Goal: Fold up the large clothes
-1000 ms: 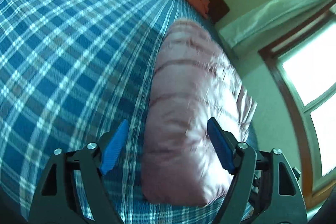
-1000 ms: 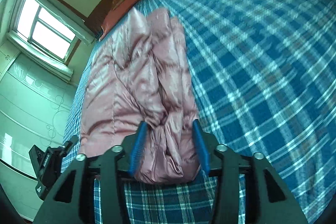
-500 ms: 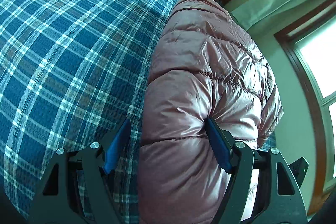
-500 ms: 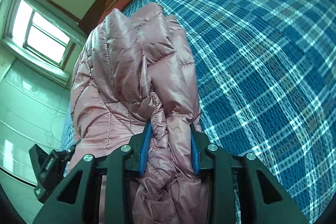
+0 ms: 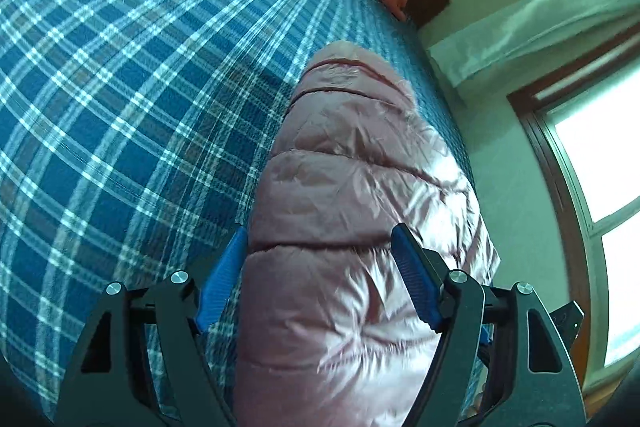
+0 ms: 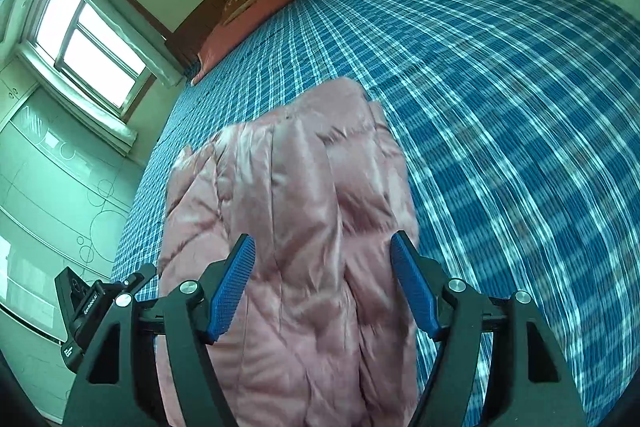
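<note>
Covering almost the whole scene, the bed (image 5: pixel 120 107) carries a blue plaid sheet (image 6: pixel 500 107) pulled flat across it. A dark wooden headboard (image 6: pixel 240 3) stands at the far end with a salmon-pink pillow (image 6: pixel 228 43) lying against it. A bright window (image 6: pixel 88 39) sits in the wall along one side of the bed; pale curtain fabric (image 5: pixel 520 27) hangs near it.

The pink quilted down jacket (image 5: pixel 360 227) lies bundled lengthwise on the sheet near the window-side edge of the bed, its puffy quilted panels creased and glossy. Parts of it look blurred.

Left gripper (image 5: pixel 320 279): jaws wide, blue pads on either side of the jacket's bulk. Left pad right at the fabric edge, right pad over the fabric; firm pressing not visible, so no clamp recorded.

Right gripper (image 6: pixel 322 283): jaws have just been opening and now stand wide, jacket fabric between them, pads not pinching it. The body of the left gripper shows at the lower left of the right wrist view.
</note>
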The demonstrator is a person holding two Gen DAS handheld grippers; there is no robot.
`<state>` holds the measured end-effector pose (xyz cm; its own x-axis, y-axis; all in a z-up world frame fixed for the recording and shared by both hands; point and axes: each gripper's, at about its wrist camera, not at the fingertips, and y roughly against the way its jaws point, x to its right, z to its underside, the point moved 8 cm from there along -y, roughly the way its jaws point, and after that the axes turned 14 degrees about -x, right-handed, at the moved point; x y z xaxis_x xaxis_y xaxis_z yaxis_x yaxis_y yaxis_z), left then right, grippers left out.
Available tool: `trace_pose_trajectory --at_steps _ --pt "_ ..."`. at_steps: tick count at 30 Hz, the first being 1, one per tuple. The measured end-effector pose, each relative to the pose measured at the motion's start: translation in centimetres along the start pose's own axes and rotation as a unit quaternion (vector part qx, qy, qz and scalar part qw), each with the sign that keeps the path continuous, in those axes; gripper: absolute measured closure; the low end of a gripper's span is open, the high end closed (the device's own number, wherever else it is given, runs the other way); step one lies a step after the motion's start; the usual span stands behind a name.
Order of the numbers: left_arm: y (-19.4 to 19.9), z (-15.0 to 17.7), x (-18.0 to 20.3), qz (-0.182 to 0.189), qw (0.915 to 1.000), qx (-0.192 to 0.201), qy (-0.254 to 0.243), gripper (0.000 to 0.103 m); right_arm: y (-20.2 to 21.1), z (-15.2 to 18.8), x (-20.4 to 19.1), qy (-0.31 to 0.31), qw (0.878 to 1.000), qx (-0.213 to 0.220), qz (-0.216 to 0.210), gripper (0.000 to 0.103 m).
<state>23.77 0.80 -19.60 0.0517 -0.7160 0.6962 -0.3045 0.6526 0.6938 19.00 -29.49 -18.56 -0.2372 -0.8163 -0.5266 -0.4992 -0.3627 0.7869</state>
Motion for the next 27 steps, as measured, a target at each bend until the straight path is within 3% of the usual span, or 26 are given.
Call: trace_pose_trajectory --at_steps 4,9,11,15,17,21,27 --pt "-1.8 -0.9 -0.3 0.010 0.9989 -0.021 0.041 0.029 -2.4 -1.6 1.5 -0.031 0.999 -0.011 -0.003 0.033" --pt "-4.3 -1.2 -1.5 0.027 0.9958 -0.036 0.079 0.018 -4.8 -1.7 3.3 -0.058 0.998 -0.018 -0.034 0.023" --pt "-4.5 -1.2 -1.9 0.041 0.9954 -0.029 0.081 0.017 -5.3 -1.3 3.5 -0.064 0.996 -0.013 -0.062 0.022" --pt "-4.8 -1.3 -1.4 0.033 0.9971 -0.024 0.064 0.015 -5.6 -1.0 2.7 -0.044 0.996 -0.012 -0.082 0.023" --pt "-5.2 -1.4 -1.3 0.036 0.9973 -0.024 0.060 0.016 -5.8 -0.9 2.5 -0.042 0.995 -0.012 -0.090 0.027" --pt "-5.9 -1.4 -0.8 0.057 0.9958 -0.034 0.062 0.032 -6.5 -0.8 2.3 -0.038 0.992 -0.028 -0.118 0.044" --pt "-6.1 -1.4 -1.1 0.061 0.9957 -0.035 0.061 0.035 -6.9 -0.2 2.7 -0.062 0.980 -0.031 -0.185 0.059"
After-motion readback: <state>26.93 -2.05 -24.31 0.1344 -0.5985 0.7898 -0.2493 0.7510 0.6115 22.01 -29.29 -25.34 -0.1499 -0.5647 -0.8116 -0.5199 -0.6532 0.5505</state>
